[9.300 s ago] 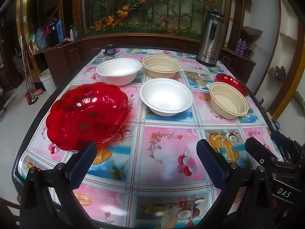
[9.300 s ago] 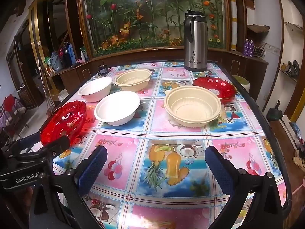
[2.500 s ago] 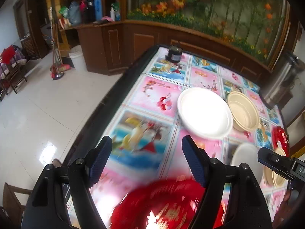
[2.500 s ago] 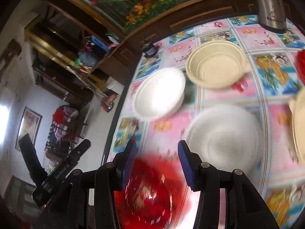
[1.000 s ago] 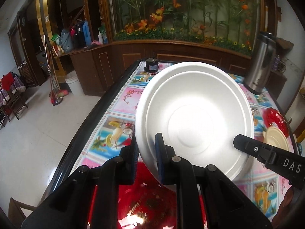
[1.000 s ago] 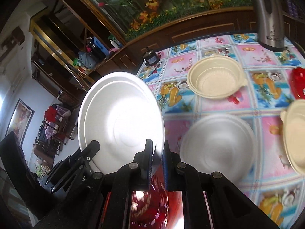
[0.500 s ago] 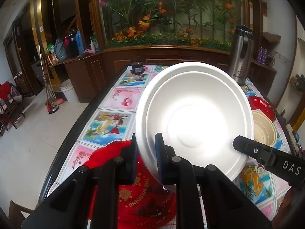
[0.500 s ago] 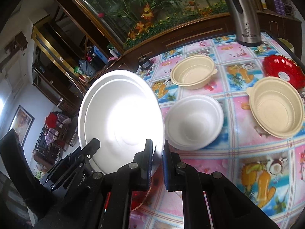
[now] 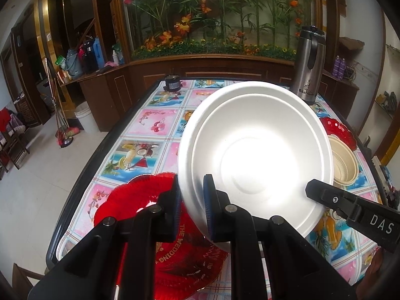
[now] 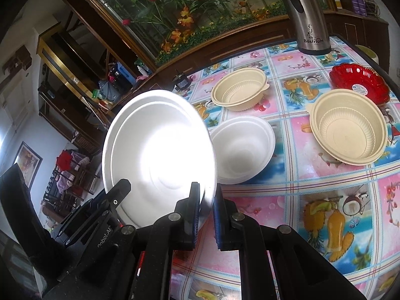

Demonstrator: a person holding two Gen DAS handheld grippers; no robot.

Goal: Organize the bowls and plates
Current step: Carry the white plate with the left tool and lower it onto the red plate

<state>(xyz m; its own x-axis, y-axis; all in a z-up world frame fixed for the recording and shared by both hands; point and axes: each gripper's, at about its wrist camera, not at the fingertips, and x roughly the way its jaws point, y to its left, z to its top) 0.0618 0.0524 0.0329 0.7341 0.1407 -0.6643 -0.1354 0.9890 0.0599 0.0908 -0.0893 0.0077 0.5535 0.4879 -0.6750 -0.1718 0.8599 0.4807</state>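
Note:
A white foam bowl [image 9: 257, 155] is held in the air between both grippers, tilted with its inside toward the cameras; it also shows in the right wrist view [image 10: 160, 157]. My left gripper [image 9: 192, 205] is shut on its left rim. My right gripper [image 10: 206, 207] is shut on its right rim. Under it lies a big red plate [image 9: 140, 200]. A second white bowl [image 10: 243, 150], two beige bowls [image 10: 238, 88] [image 10: 348, 130] and a small red plate [image 10: 358, 81] sit on the table.
A steel thermos [image 10: 308, 15] stands at the table's far edge. A small dark object [image 9: 173, 84] sits at the far left corner. The table's left edge [image 9: 87, 165] drops to a tiled floor. Wooden cabinets run behind the table.
Both grippers have carried the white bowl a little to the right and back, still tilted. More of the red plate and the other bowls now shows beside it.

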